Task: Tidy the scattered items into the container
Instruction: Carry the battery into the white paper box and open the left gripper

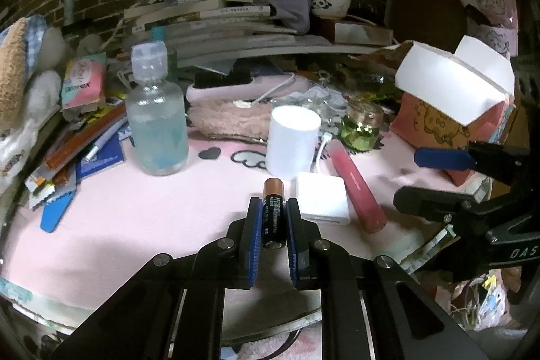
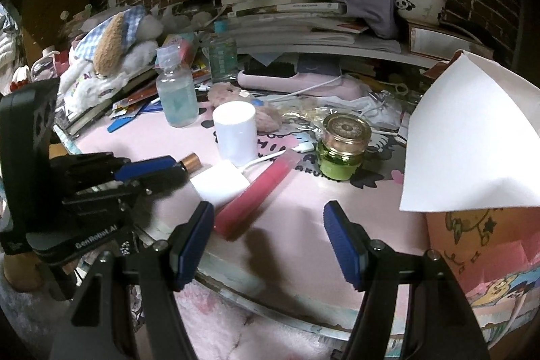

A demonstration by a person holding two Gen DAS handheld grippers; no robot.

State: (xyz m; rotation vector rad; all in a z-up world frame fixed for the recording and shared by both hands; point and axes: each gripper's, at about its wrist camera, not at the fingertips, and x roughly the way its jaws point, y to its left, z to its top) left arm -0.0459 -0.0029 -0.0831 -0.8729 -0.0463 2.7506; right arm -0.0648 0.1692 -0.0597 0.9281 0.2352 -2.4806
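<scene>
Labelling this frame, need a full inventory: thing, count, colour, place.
battery: 1, black and copper, in left claw
adapter: 1, white, right of battery
tube: 1, pink, beside adapter
cylinder: 1, white, mid table
jar: 1, green, gold lid, right of cylinder
bottle: 1, clear bluish, left
box: 1, white flaps, pink sides, far right
books: stack, back
bowl: 1, white, panda, back
left claw: shut on battery
right claw: open, empty

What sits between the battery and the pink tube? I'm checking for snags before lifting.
A white square adapter lies between the battery, clamped in the left tool, and the pink tube, shown in the left wrist view.
</scene>
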